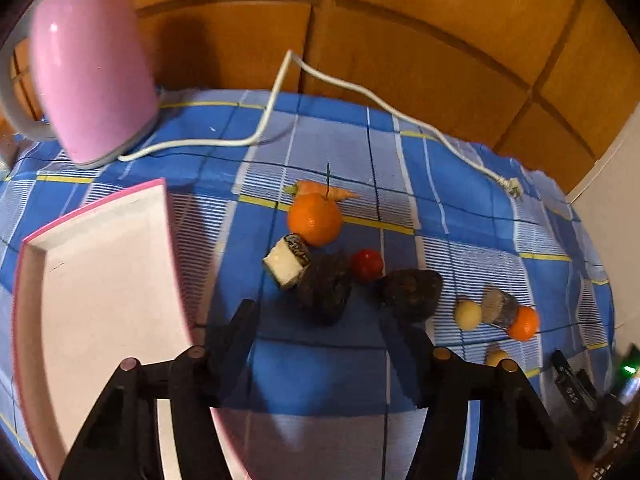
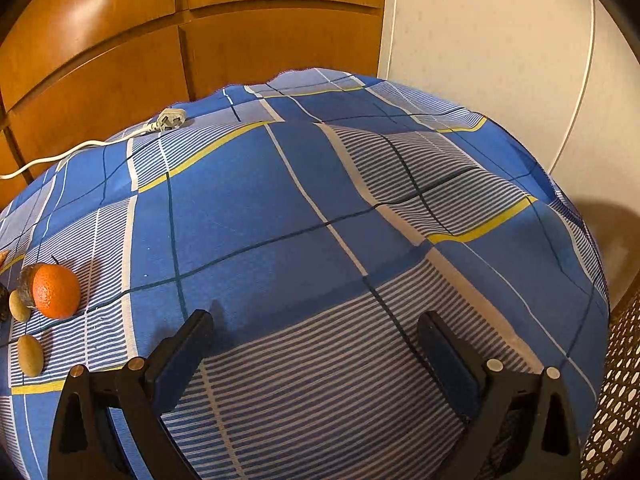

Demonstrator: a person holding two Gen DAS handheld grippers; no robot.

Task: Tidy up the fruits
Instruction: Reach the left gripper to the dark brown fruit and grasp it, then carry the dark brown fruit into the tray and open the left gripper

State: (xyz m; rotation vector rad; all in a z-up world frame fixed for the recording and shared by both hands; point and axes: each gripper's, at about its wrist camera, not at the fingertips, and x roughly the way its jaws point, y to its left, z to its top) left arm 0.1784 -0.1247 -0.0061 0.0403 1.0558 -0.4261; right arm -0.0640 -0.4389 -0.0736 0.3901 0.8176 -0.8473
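Food lies in a cluster on the blue checked cloth [image 1: 320,364]: a large orange [image 1: 315,218], a carrot [image 1: 320,189] behind it, a small red fruit [image 1: 367,265], a white-and-dark block [image 1: 287,261] and two dark lumpy pieces [image 1: 325,290] [image 1: 412,290]. Further right are a small orange [image 1: 524,323] [image 2: 56,290], a grey piece [image 1: 498,306] and pale balls [image 1: 468,314] [image 2: 30,355]. My left gripper [image 1: 320,320] is open, its tips on either side of the nearer dark lump without touching it. My right gripper [image 2: 316,324] is open over bare cloth, with the small orange off to its left.
A white tray with a pink rim [image 1: 100,280] lies left of the left gripper. A pink kettle [image 1: 92,76] stands at the back left; its white cord [image 1: 272,112] runs across the cloth to a plug [image 2: 170,119]. Wooden panels stand behind, and a woven surface [image 2: 620,400] is at the right.
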